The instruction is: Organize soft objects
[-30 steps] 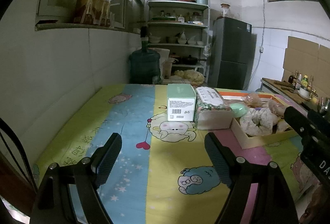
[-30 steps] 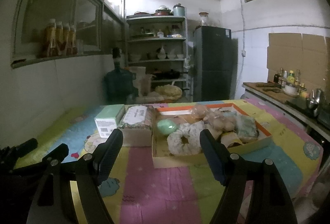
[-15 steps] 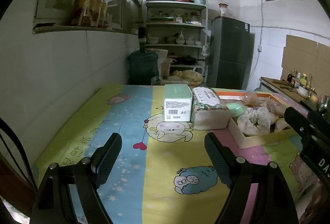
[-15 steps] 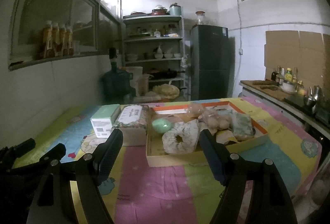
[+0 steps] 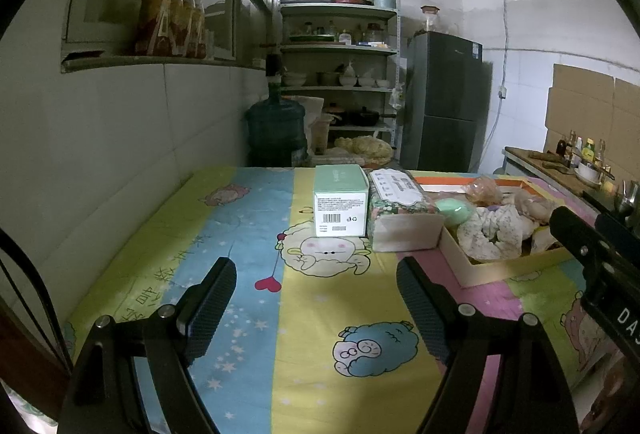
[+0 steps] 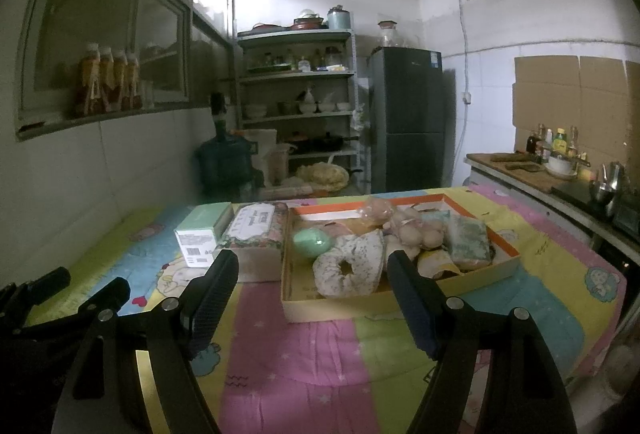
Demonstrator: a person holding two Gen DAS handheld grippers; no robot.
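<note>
A shallow cardboard tray (image 6: 400, 304) with an orange rim sits on the table and holds several soft things: a ring-shaped floral cushion (image 6: 348, 268), a mint-green soft ball (image 6: 314, 242), a beige plush (image 6: 416, 230) and a floral pouch (image 6: 468, 238). The tray also shows in the left wrist view (image 5: 500, 266). Left of the tray lie a floral tissue pack (image 5: 400, 210) and a green-and-white box (image 5: 341, 206). My left gripper (image 5: 316, 298) is open and empty, short of the box. My right gripper (image 6: 312, 294) is open and empty, just short of the tray.
The table wears a bright cartoon cloth (image 5: 248, 234). A tiled wall (image 5: 100, 154) runs along its left side. Behind stand a water jug (image 5: 276, 130), a shelf rack (image 5: 340, 74) and a dark fridge (image 5: 444, 102). A counter with bottles (image 6: 552, 154) stands at the right.
Both grippers have drawn back slightly from the objects and risen; the box, tissue pack and tray look a little farther off. Nothing on the table has moved. Both grippers stay open.
</note>
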